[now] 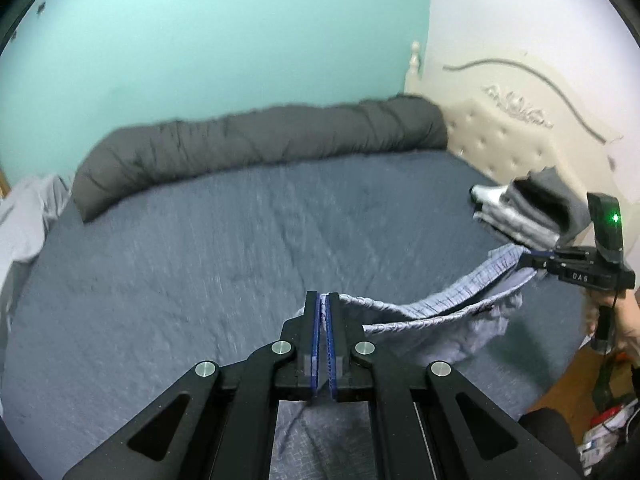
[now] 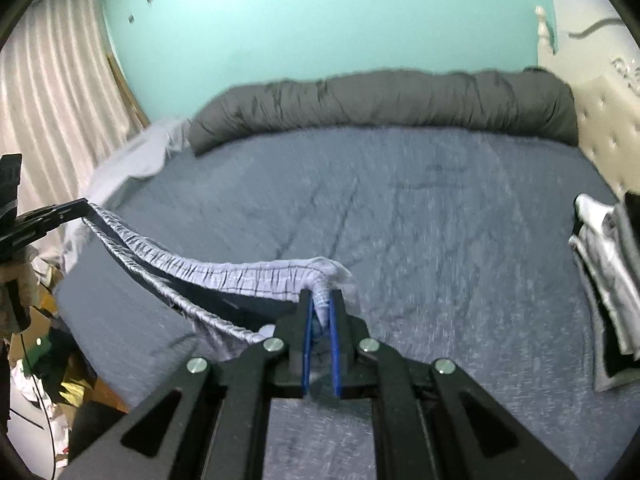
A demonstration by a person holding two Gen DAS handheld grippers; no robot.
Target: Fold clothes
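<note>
Hanging between the two grippers above the bed, a pair of light blue checked shorts is held by its gathered elastic waistband, the cloth sagging in a shallow curve from one grip to the other.

Left gripper: jaws pressed together on one end of the waistband; the blue pads nearly meet, with only a thin edge of fabric between them. From the right wrist view the same gripper sits at the far left edge, waistband trailing from its tips.

Right gripper: jaws clamped on a bunched corner of the shorts — the pads stand slightly apart because of the wad of cloth pinched between them. From the left wrist view this gripper appears at the right, a green light lit on its body and a hand around its handle.

Both waistband edges are visible as two ruched strips running side by side; the body of the shorts droops below them, and whether it touches the blue-grey cover cannot be told.

Surroundings — a rolled dark grey duvet lies along the far edge of the bed against the turquoise wall. A stack of folded clothes in grey, white and black rests on the bed near the cream tufted headboard. Pale bedding is heaped at the opposite end, near a white curtain. Both frames show motion blur.
</note>
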